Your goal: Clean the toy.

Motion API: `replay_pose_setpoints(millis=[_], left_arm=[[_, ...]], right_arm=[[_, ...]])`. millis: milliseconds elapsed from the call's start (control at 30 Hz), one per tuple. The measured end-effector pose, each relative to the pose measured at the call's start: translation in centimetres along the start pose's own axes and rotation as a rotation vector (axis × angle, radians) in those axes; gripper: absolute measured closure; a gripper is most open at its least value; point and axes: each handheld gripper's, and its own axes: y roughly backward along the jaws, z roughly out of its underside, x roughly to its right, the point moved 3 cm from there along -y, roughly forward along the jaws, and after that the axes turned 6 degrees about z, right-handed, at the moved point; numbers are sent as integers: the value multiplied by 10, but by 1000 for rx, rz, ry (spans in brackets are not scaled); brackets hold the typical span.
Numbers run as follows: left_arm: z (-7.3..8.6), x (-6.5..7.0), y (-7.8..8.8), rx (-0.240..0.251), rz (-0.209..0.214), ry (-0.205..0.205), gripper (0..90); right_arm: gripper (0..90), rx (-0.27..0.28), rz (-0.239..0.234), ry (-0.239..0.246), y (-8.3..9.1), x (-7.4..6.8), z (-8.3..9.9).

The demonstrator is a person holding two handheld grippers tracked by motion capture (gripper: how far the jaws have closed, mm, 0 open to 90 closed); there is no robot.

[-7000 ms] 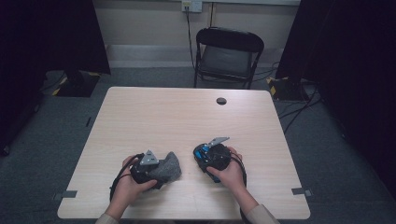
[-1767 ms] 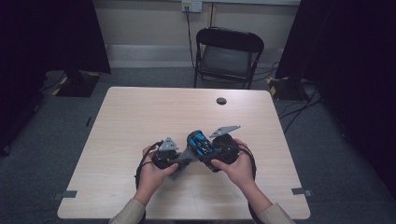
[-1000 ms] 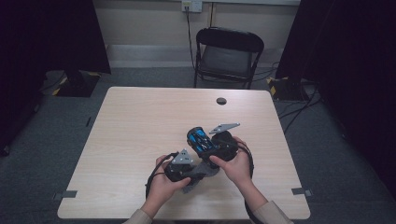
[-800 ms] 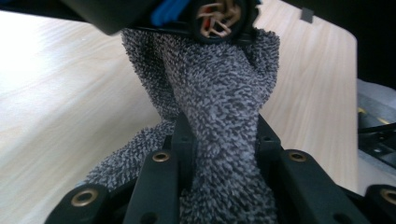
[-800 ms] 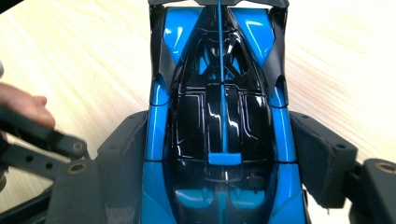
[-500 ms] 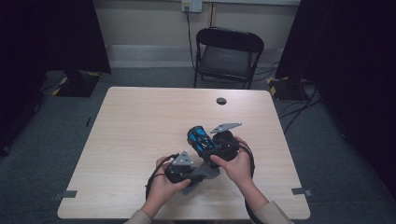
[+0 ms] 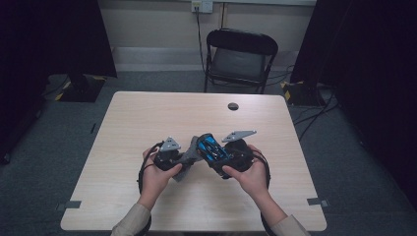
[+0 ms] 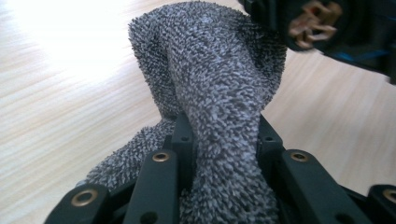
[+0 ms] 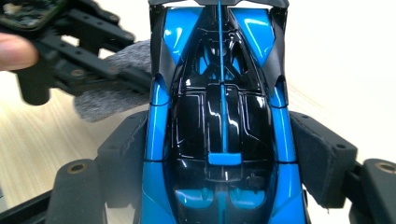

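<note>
Toy car [image 9: 219,121]: long axis along the right gripper [image 9: 219,154], clamped, nose probably away.
Cloth [image 8: 215,93]: pinched in the left gripper [image 8: 219,140], touching the car.

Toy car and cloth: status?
Left gripper shut on grey cloth. Right gripper shut on blue toy car. Cloth beside car. Nothing in the way.
</note>
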Motion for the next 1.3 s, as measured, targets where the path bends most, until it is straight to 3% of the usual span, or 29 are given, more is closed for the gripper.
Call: replay_pose_setpoints(millis=[133, 333, 800, 1133, 1300], left_arm=[[-3, 7, -6, 5, 27, -25, 692], [-3, 15, -11, 18, 52, -22, 693], [3, 53, -23, -19, 151, -98, 694], [13, 75, -31, -42, 218, -120, 695], [16, 86, -34, -55, 245, -151, 695]], right_arm=[[263, -3, -9, 0, -3, -3, 0], [263, -3, 10, 3, -4, -2, -1], [263, -3, 30, -23, -6, 5, -3], [263, -5, 46, -35, -11, 6, -4], [263, -1, 49, -40, -12, 6, -5]])
